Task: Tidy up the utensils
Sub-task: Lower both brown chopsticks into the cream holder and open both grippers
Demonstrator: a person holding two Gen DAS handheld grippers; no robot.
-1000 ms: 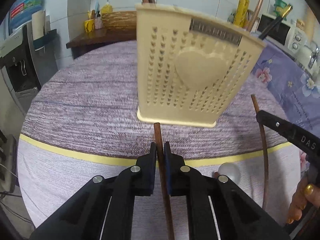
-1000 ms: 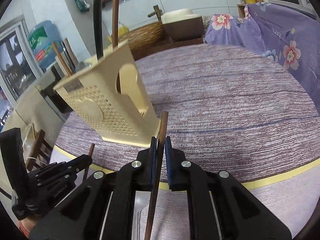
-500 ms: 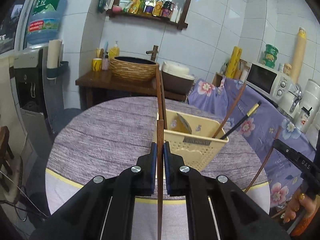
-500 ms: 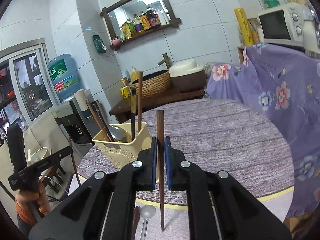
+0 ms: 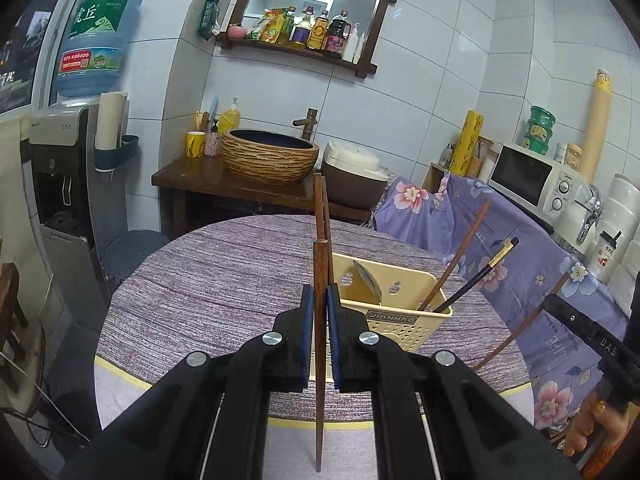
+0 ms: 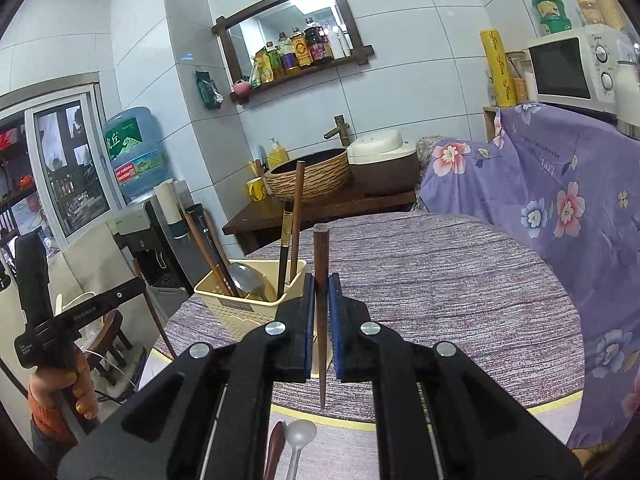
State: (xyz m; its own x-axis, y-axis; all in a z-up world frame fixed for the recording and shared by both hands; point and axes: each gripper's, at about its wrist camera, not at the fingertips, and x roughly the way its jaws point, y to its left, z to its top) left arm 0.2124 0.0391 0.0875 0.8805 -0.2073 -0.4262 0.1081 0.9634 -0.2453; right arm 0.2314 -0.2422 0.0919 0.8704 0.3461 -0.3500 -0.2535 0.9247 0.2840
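A cream perforated utensil holder (image 5: pixel 394 312) stands on the round table and holds chopsticks and a metal spoon; it also shows in the right wrist view (image 6: pixel 240 300). My left gripper (image 5: pixel 319 336) is shut on a brown wooden chopstick (image 5: pixel 319 380), held upright above the table in front of the holder. My right gripper (image 6: pixel 320 332) is shut on another brown chopstick (image 6: pixel 321 264), upright, right of the holder. The right gripper shows at the right edge of the left wrist view (image 5: pixel 584 332).
A metal spoon (image 6: pixel 299 436) and a wooden utensil (image 6: pixel 275 452) lie on the table's near edge. The round table (image 6: pixel 460 288) has a purple cloth. A flowered purple cover (image 5: pixel 540 264) drapes furniture to the right. A water dispenser (image 5: pixel 68 184) stands left.
Both grippers have risen and pulled back from the holder with their chopsticks, which now stand upright. The holder looks smaller and lower in both views.
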